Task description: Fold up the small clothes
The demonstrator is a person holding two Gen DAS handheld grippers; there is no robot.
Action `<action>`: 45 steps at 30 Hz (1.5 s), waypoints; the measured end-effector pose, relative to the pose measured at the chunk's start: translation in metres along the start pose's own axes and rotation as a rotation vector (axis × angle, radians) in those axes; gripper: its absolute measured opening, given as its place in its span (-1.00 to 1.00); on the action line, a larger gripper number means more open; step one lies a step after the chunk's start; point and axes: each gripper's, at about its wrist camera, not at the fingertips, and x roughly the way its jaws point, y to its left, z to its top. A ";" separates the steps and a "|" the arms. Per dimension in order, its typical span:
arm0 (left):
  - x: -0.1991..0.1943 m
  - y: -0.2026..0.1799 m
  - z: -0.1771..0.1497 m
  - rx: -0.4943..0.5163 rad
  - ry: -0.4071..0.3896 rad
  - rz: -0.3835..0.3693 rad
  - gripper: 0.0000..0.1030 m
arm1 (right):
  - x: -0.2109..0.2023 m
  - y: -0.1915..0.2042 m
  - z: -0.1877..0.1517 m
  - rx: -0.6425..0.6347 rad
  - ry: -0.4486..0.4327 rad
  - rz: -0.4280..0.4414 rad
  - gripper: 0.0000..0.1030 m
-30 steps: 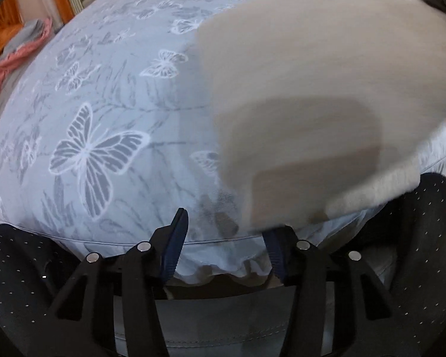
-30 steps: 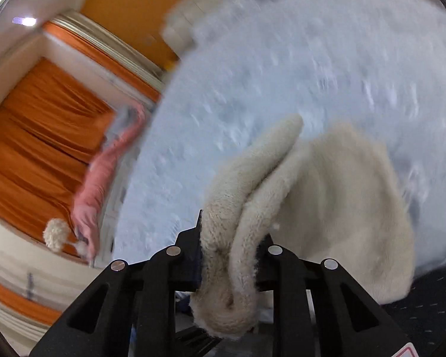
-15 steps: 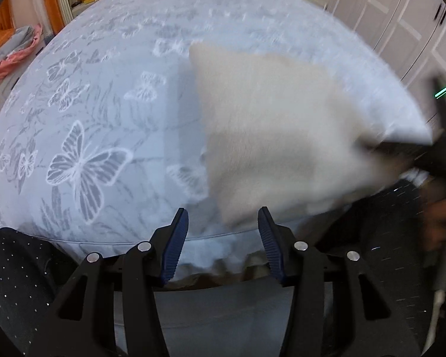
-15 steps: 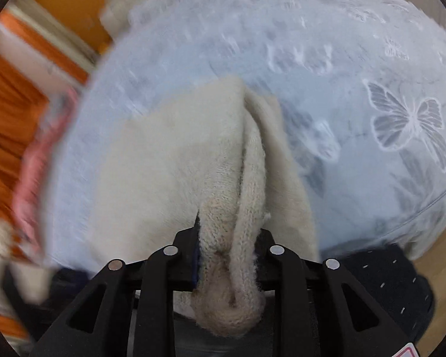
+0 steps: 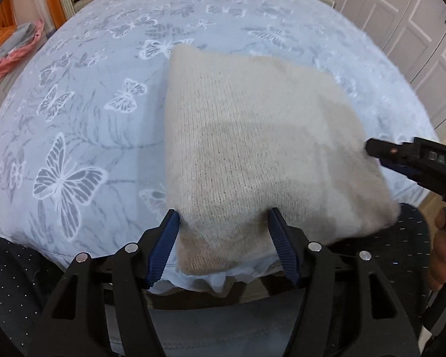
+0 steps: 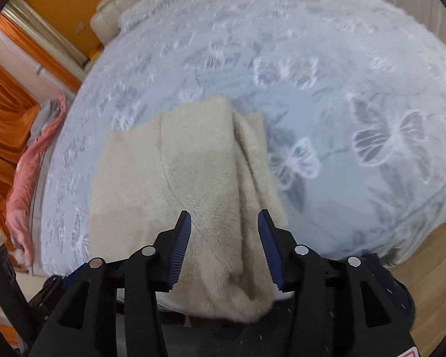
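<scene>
Between the spread, empty jaws of the left tongs (image 5: 223,244) and the right tongs (image 6: 224,247) lies the folded cream sweater (image 5: 252,154), flat at the bed's (image 5: 104,95) near edge; recommend pressing layers square before regripping.

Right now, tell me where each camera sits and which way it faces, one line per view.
Left wrist: rides the left gripper at the bed's near edge, facing up the butterfly bedspread over the cream knit garment; its open blue-padded fingers, the right gripper and a hand show.
Right wrist: rides the right gripper, facing across the bed toward the orange curtains; its open fingers straddle the garment.
Shared: garment, bedspread, pink clothes.
</scene>
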 end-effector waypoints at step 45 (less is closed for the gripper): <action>0.006 -0.006 -0.015 -0.010 0.058 0.041 0.36 | 0.010 -0.008 -0.030 -0.064 0.132 -0.088 -0.51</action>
